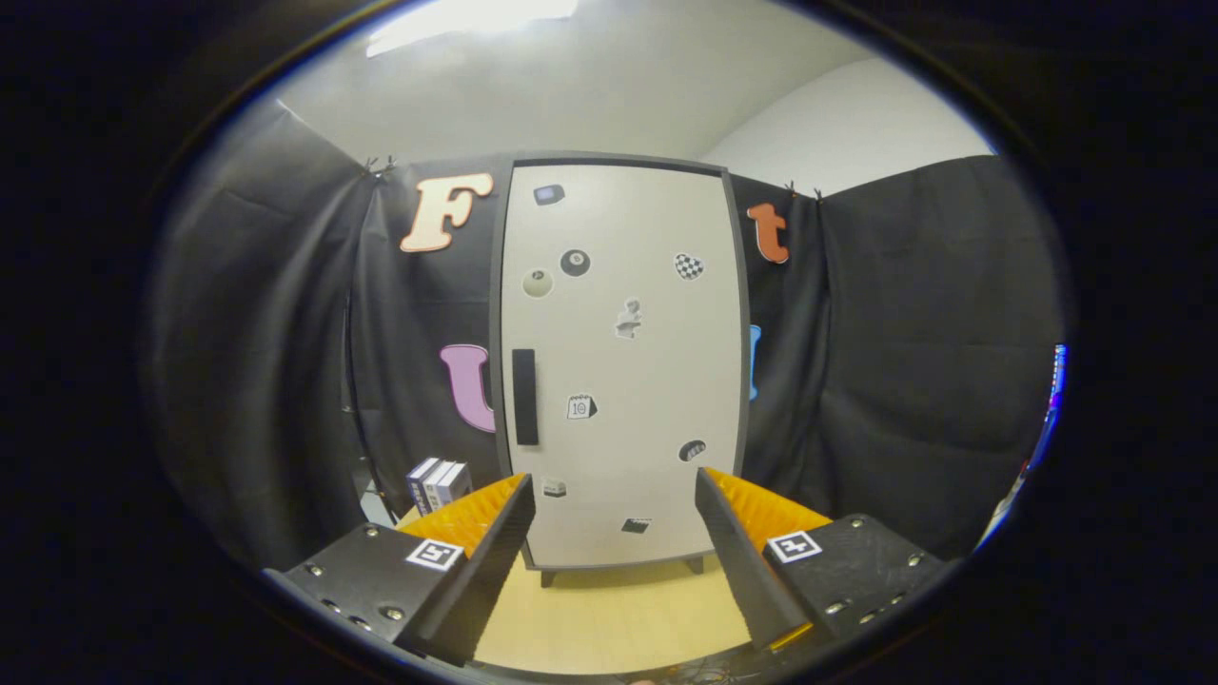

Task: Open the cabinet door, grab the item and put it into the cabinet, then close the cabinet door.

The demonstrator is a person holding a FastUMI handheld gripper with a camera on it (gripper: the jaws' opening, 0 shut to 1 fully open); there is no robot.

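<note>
I see my hand-held gripper [614, 490] spread wide, holding nothing; cabinet door [623, 362] closed ahead; boxed item [440, 482] left on table [609, 614].

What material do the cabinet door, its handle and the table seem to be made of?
Cabinet door: likely painted metal or laminate; smooth, matte, off-white, with small stickers or magnets on it. Handle: probably plastic; dark, matte, no shine. Table: looks like light wood or wood laminate; pale yellow, even surface. The gripper is open, short of the door.

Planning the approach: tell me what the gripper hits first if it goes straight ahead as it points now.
Probably the closed cabinet door, low on its panel. The open gripper faces it across bare tabletop; the handle sits left of that line. Depth is unclear.
</note>
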